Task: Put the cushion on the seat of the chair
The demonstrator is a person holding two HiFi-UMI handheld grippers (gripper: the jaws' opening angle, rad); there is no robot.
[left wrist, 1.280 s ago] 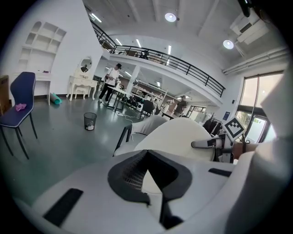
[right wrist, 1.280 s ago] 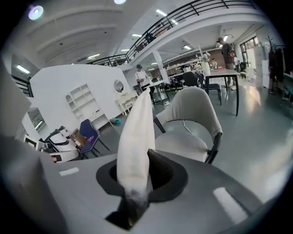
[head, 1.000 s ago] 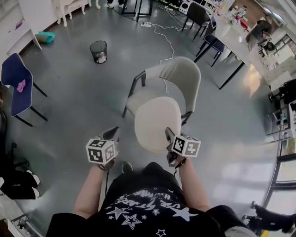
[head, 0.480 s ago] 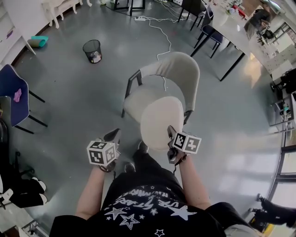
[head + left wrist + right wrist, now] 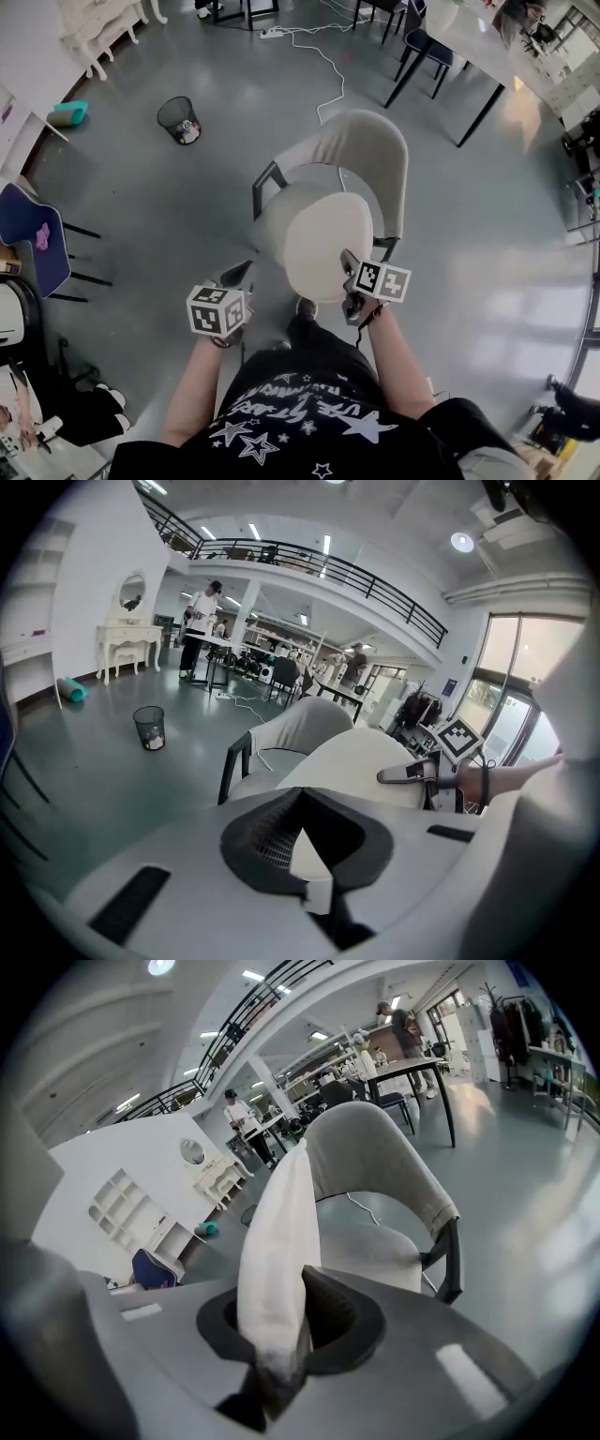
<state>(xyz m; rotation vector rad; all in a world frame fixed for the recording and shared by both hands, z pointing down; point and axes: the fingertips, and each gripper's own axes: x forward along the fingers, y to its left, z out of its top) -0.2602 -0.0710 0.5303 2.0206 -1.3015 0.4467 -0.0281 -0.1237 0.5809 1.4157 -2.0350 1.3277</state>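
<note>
The right gripper (image 5: 349, 267) is clamped on the near edge of the pale round cushion (image 5: 323, 246). In the right gripper view the cushion (image 5: 277, 1241) stands edge-on between the two jaws, which press on its rim. The cushion is held over the front part of the seat (image 5: 272, 223) of the grey chair (image 5: 370, 150); whether it touches the seat cannot be told. The left gripper (image 5: 239, 274) is beside the cushion, apart from it, and in its own view the jaw tips meet with nothing between them.
</note>
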